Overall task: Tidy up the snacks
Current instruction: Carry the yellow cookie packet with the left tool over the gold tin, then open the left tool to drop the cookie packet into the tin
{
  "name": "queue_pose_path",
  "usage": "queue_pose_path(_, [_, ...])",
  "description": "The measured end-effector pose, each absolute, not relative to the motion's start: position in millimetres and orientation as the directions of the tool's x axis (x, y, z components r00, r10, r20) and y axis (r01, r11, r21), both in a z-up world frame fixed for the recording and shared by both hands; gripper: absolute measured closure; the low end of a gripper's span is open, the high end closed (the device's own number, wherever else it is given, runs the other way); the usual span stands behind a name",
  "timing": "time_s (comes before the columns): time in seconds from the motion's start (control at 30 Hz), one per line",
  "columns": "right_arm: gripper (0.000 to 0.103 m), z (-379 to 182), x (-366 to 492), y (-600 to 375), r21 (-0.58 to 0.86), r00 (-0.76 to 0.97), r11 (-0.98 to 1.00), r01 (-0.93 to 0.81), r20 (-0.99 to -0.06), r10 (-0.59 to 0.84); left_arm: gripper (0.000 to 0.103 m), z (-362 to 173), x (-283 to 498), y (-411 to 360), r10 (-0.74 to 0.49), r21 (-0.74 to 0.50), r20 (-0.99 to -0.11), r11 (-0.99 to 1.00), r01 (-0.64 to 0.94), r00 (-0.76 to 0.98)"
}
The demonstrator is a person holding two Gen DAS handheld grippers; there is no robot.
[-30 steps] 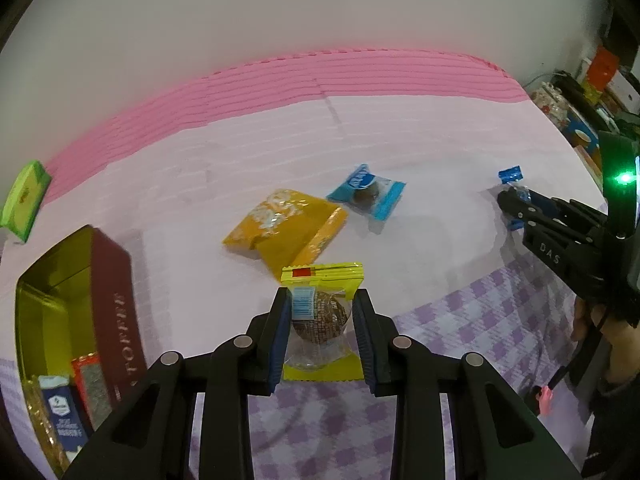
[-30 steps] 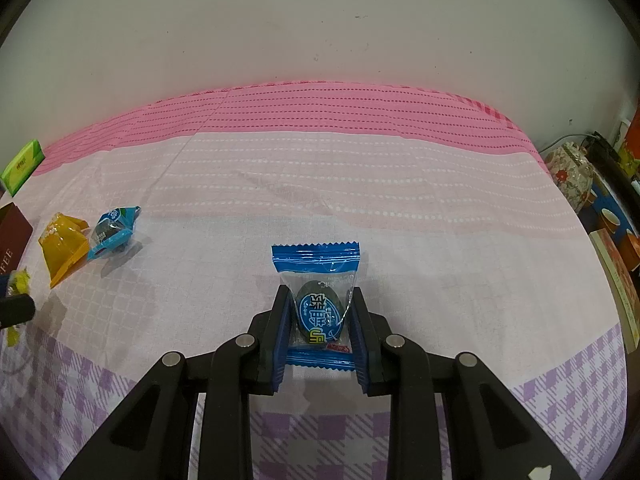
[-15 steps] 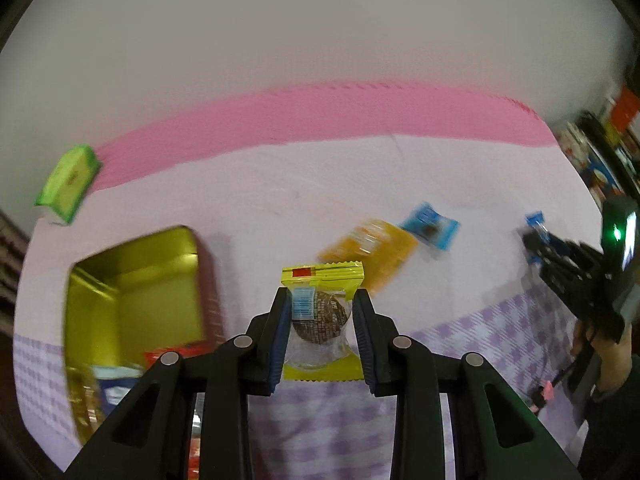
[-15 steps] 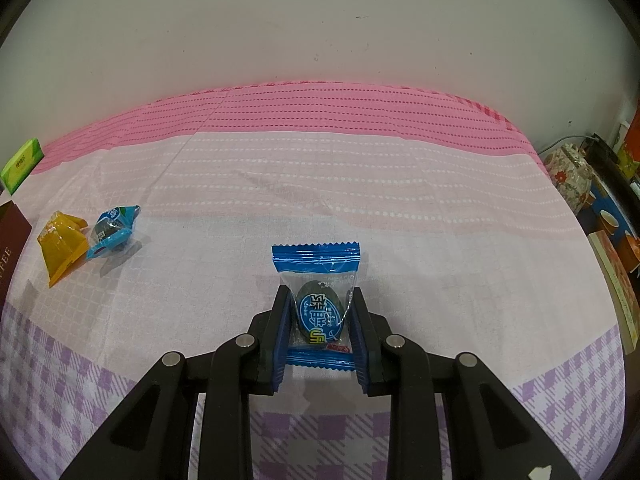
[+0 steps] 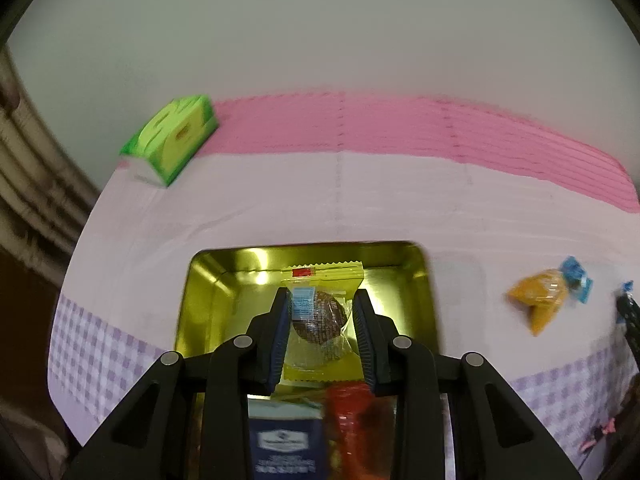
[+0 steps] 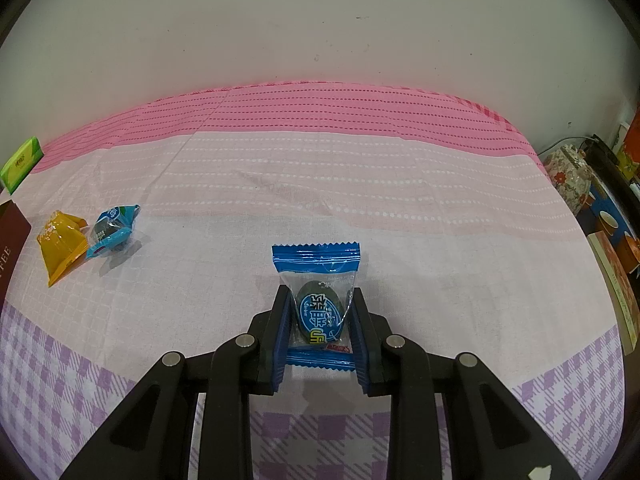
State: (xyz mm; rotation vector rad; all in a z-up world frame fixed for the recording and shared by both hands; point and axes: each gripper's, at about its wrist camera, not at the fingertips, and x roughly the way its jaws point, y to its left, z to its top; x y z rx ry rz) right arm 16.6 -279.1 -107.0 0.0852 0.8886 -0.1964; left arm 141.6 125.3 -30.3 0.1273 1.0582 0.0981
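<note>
My left gripper (image 5: 320, 304) is shut on a yellow-edged clear packet with a brown round snack (image 5: 318, 316) and holds it over the open gold tin (image 5: 208, 280). A dark blue packet (image 5: 284, 440) and a red packet (image 5: 352, 420) lie in the tin's near end. My right gripper (image 6: 318, 300) is shut on a blue packet with a dark oval snack (image 6: 318, 276), just above the tablecloth. An orange packet (image 6: 62, 246) and a small blue packet (image 6: 112, 228) lie together on the cloth at the left; they also show in the left wrist view, the orange one (image 5: 540, 300) at the right.
A green box (image 5: 172, 136) stands at the table's back left by the wall; it also shows in the right wrist view (image 6: 20, 164). The tin's brown side (image 6: 10, 240) shows at the left edge. Boxes and a floral jar (image 6: 570, 176) crowd the right beyond the table.
My left gripper has swung left with the yellow packet, from over the loose snacks to above the open tin. The right gripper and its blue packet have not moved.
</note>
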Motion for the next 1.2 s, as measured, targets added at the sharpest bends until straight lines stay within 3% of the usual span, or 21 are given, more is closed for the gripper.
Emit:
queue_pose_path(0.6, [0.077, -107, 17, -279, -0.008, 0.614, 0.979, 0.205, -0.778, -0.135, 0.071, -81, 160, 158, 0.205, 0.185, -0.907, 0.979, -0.089, 0.367])
queue_pose_path(1.2, [0.077, -107, 16, -280, -0.009, 0.614, 0.979, 0.205, -0.778, -0.136, 0.07, -90, 164, 164, 0.208, 0.186, -0.915, 0.978, -0.096, 0.346])
